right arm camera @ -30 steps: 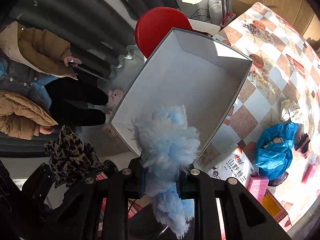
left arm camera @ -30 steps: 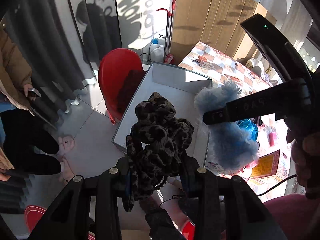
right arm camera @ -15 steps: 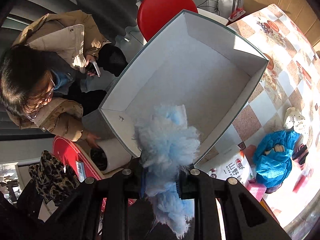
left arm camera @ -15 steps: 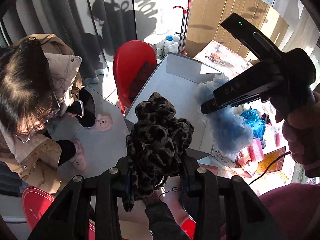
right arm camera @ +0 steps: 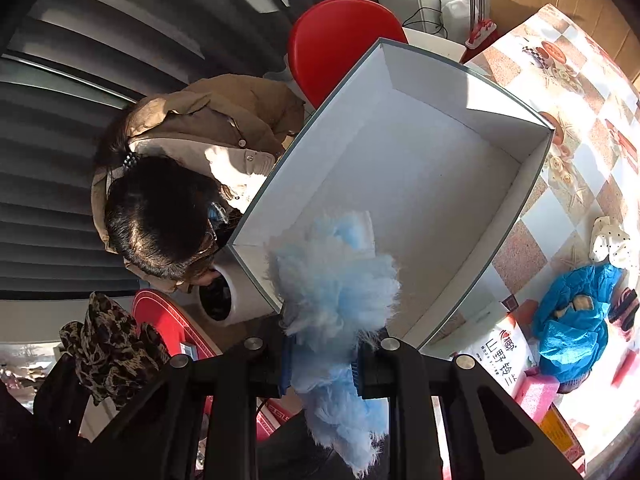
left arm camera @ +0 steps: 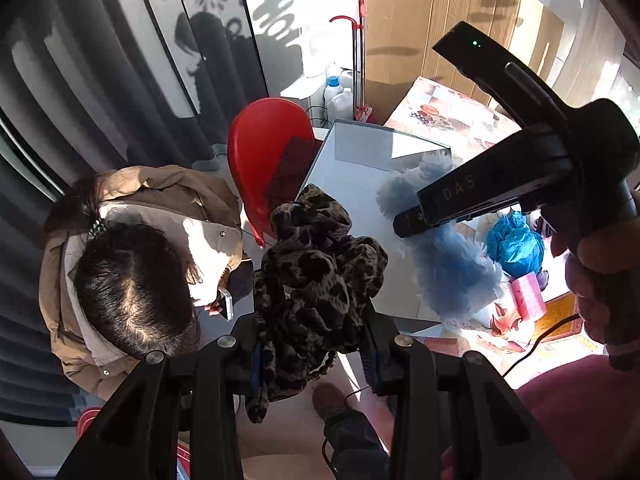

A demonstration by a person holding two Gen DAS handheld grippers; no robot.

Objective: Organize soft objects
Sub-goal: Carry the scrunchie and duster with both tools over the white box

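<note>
Two soft things are in my grip at once: my left gripper point(left arm camera: 312, 356) is clamped on the leopard-print scarf point(left arm camera: 316, 280), and my right gripper point(right arm camera: 322, 364) is clamped on the fluffy blue duster point(right arm camera: 336, 292). Both bundles hang in the air, not yet set down. The open white box point(right arm camera: 516, 196) lies straight ahead of the right gripper and just below it, its long axis running away from me toward the red chair point(right arm camera: 340, 40). The duster's tip already overlaps the near rim, so I judge the right hand nearer and first to drop. From the left wrist view the scarf hangs short of the box's near left corner, with the duster beside it to the right. Compared with a second ago, the box sits larger and closer under the right gripper, and a person in a tan coat point(left arm camera: 160, 216) has come in beside the box's left wall.
</note>
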